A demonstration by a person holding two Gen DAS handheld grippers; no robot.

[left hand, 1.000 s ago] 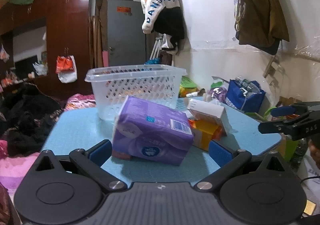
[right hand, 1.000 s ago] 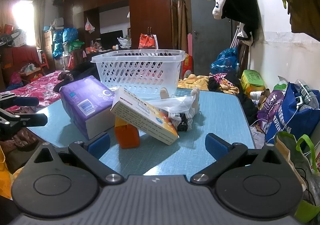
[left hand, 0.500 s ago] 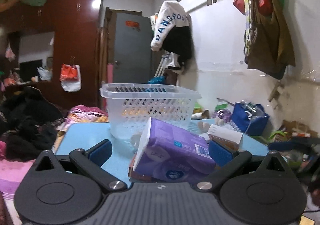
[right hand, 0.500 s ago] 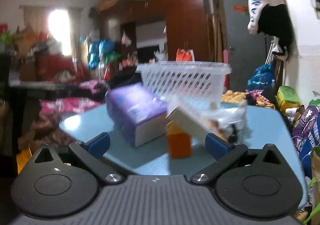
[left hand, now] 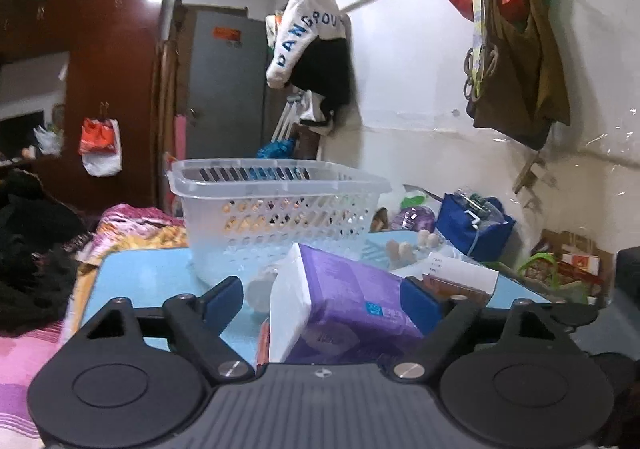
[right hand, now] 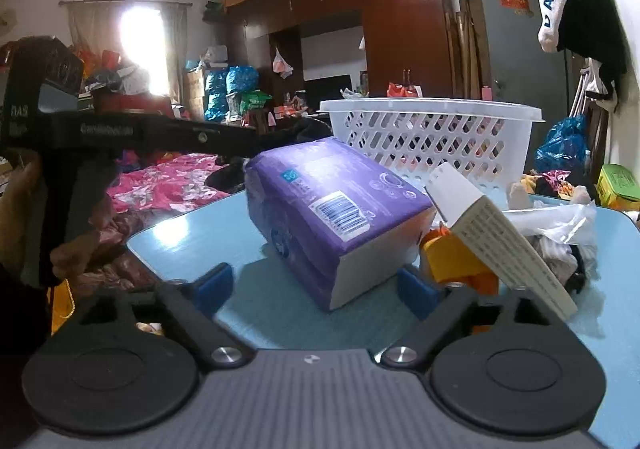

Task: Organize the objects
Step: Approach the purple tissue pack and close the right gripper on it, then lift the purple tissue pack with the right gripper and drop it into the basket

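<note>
A purple tissue pack point(left hand: 352, 309) lies on the blue table point(left hand: 144, 281), between the open fingers of my left gripper point(left hand: 322, 299). Behind it stands a clear white lattice basket point(left hand: 276, 217). In the right wrist view the same purple pack point(right hand: 332, 205) sits ahead of my open right gripper point(right hand: 320, 285), with the basket point(right hand: 432, 137) behind it. A white box point(right hand: 500, 237) leans on an orange object point(right hand: 456, 265). A clear plastic bag point(right hand: 560, 225) lies at the right. The left gripper's body point(right hand: 120, 133) shows at the left.
A blue bag point(left hand: 476, 225) and boxes stand on the floor by the white wall at the right. Bedding point(right hand: 168, 181) and dark clothes lie left of the table. The table's near edge point(right hand: 160, 233) runs close to the pack.
My left gripper has moved forward and lower, so the purple pack now lies between its fingers. My right gripper has swung left and closer to the pack.
</note>
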